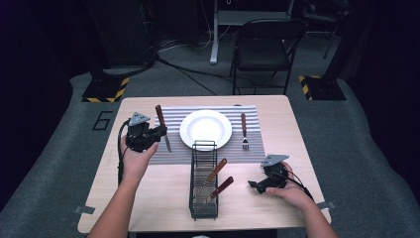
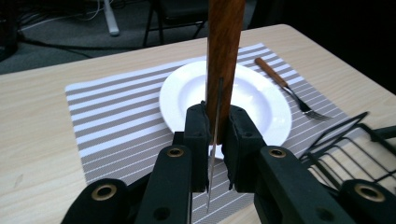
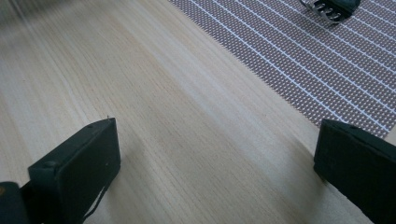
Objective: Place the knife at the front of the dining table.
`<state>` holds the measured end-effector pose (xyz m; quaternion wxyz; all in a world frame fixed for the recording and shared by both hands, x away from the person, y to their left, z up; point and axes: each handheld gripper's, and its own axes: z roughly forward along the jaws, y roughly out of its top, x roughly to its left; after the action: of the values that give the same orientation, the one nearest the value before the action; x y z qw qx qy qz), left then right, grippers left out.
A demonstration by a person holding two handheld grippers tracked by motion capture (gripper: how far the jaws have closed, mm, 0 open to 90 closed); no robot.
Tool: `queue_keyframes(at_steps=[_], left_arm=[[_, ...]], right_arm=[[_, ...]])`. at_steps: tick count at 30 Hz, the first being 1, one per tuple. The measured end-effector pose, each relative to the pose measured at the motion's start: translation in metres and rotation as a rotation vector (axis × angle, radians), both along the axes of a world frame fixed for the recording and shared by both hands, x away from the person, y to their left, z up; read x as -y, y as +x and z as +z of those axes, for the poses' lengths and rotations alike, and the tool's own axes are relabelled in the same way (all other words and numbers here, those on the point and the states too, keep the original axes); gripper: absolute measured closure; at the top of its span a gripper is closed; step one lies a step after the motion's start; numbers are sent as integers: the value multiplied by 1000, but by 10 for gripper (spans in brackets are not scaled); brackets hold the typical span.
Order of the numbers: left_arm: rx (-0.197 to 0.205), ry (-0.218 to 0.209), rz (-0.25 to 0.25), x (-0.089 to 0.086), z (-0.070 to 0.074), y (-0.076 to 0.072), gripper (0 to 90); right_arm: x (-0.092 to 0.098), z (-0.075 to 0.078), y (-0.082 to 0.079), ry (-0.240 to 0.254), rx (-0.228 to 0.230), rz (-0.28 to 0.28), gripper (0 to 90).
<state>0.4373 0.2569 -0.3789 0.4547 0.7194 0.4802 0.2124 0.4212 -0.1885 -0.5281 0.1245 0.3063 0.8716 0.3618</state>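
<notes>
pale wooden worktop (image 1: 163, 183) with a striped placemat (image 1: 176, 116) under a white plate (image 1: 205, 129), knife in hand.
left tongs (image 2: 215, 140) are pinched on a wooden-handled knife (image 2: 224, 56), its blade edge-on between the pads, held just left of the plate over the placemat. right tongs (image 3: 215, 163) stand spread wide with nothing between them, low over bare wood right of the wire basket (image 1: 203, 208), nearer the person than the plate. a fork (image 1: 243, 131) lies right of the plate.

We see a wooden-handled knife (image 1: 162, 127), blade tilted down. It hovers over the striped placemat (image 1: 176, 154), at the plate's (image 1: 205, 129) nine o'clock.
</notes>
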Motion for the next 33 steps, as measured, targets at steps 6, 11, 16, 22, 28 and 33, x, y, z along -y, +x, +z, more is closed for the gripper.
queue_keyframes(at_steps=[6,11,16,22,28,33], left_arm=[[-12,-7,28,-9,-10,5,802],[-28,-8,61,-17,-20,12,801],[-45,-2,81,-20,-30,18,801],[-62,19,92,-20,-39,24,801],[-77,34,95,-17,-44,31,801],[-97,48,98,-15,-50,36,801]], right_arm=[[0,0,0,0,1,1,0],[0,0,0,-4,1,7,0],[0,0,0,0,0,0,0],[0,0,0,1,0,0,0],[0,0,0,1,0,0,0],[0,0,0,-4,1,7,0]])
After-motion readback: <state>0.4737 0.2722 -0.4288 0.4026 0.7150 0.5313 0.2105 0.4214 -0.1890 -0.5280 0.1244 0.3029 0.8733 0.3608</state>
